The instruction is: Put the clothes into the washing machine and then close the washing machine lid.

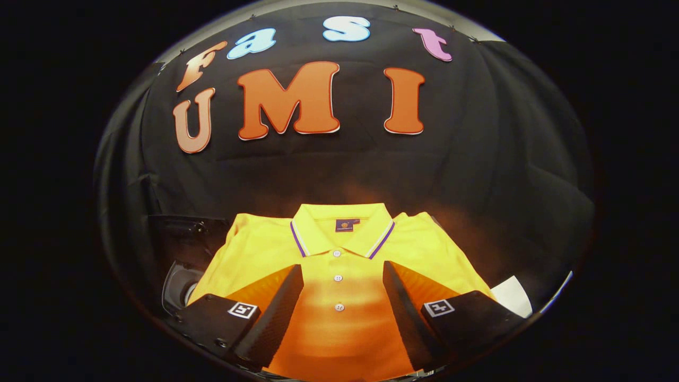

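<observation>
Black cloth forms the booth's back wall, hanging in soft folds behind a folded yellow polo shirt (339,260). Its collar (trimmed with thin purple and white stripes) points away toward the wall, and three white buttons run down the placket. The gripper (342,276) hovers over the shirt, its two fingers spread wide with the placket showing between them, pinching nothing. Left of the shirt sits a dark washing machine (183,254), partly hidden. A white sheet (512,294) peeks out on the right.
</observation>
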{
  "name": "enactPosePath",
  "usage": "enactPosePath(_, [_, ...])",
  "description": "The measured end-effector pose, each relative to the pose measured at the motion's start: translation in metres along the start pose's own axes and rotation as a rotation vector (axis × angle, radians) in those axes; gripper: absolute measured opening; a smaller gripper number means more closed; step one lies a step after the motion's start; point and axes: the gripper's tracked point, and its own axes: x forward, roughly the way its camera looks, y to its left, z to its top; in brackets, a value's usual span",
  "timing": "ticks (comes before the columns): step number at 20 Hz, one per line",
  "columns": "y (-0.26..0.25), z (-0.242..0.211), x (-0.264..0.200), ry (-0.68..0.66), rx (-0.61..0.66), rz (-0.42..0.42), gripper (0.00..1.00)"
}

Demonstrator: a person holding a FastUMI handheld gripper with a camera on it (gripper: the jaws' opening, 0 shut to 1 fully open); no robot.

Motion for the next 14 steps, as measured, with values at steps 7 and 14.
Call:
enactPosePath(7, [-0.004, -0.021, 0.028, 0.118, 0.031, -0.011, 0.98])
enactPosePath(14, [-0.003, -0.024, 0.027, 0.176, 0.021, -0.027, 0.99])
